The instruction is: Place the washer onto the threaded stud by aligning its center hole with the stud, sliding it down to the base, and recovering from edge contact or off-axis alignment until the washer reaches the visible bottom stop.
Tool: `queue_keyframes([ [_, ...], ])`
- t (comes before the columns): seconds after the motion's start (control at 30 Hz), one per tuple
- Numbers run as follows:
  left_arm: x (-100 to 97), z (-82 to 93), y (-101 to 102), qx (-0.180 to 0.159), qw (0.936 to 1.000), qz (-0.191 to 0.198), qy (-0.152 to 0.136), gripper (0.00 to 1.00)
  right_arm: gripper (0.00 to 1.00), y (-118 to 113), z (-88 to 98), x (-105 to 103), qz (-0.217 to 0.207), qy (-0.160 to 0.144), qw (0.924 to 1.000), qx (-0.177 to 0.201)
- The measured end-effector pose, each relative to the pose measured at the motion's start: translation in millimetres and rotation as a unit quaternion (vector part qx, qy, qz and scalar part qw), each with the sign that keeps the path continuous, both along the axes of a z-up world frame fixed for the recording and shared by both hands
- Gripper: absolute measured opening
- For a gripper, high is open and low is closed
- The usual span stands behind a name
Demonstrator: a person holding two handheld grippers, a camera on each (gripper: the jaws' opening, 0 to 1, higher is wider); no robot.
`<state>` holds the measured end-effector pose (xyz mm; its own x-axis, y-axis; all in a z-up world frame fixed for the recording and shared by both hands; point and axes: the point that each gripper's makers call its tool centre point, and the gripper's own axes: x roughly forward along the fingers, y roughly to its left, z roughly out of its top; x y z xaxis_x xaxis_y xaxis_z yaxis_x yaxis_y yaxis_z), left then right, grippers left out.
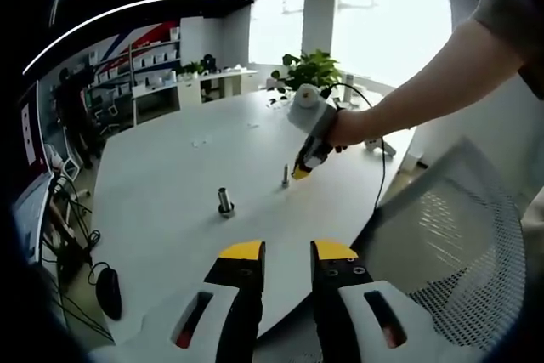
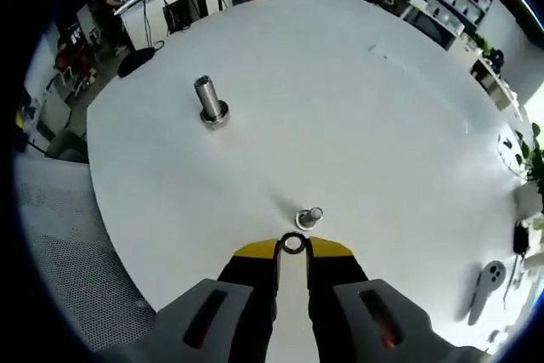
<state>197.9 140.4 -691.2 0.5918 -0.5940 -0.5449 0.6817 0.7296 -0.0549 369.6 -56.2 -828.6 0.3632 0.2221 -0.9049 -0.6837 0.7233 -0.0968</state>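
Right gripper (image 2: 293, 246) pinches the washer (image 2: 293, 243) just near of the stud (image 2: 310, 216); off-axis, its rim may catch. Left gripper (image 1: 287, 252) is narrow, empty.

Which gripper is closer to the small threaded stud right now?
Right. The right gripper, holding the washer, sits just short of the threaded stud. The left gripper hangs back at the table edge, well away from the stud.

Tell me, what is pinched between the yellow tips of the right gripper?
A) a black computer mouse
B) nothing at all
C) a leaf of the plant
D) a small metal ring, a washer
D: in the right gripper view the right gripper clamps the washer just short of the threaded stud.
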Motion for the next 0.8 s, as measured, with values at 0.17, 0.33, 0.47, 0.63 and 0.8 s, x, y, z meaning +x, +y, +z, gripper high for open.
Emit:
queue_keyframes([
  [0.17, -0.4, -0.3, 0, 0.001, 1.0000, 0.000, 0.001, 0.19, 0.13, -4, 1.4, 5, -0.015, -0.002, 0.9999, 0.006],
  [0.33, -0.6, -0.2, -1, 0.000, 1.0000, -0.002, 0.001, 0.19, 0.13, -3, 6.6, 1, -0.010, -0.005, 0.9999, 0.007],
  [0.47, -0.9, -0.3, -1, 0.000, 1.0000, -0.004, 0.002, 0.19, 0.13, -4, 11.0, 3, -0.015, -0.012, 0.9997, 0.015],
  [0.63, -1.1, -0.4, -2, -0.002, 1.0000, -0.005, 0.003, 0.19, 0.14, 4, 28.7, 4, -0.009, -0.038, 0.9990, 0.020],
  [0.8, -1.2, -0.9, -2, -0.003, 1.0000, -0.005, 0.004, 0.19, 0.14, 10, 37.1, 7, 0.002, -0.053, 0.9985, 0.017],
])
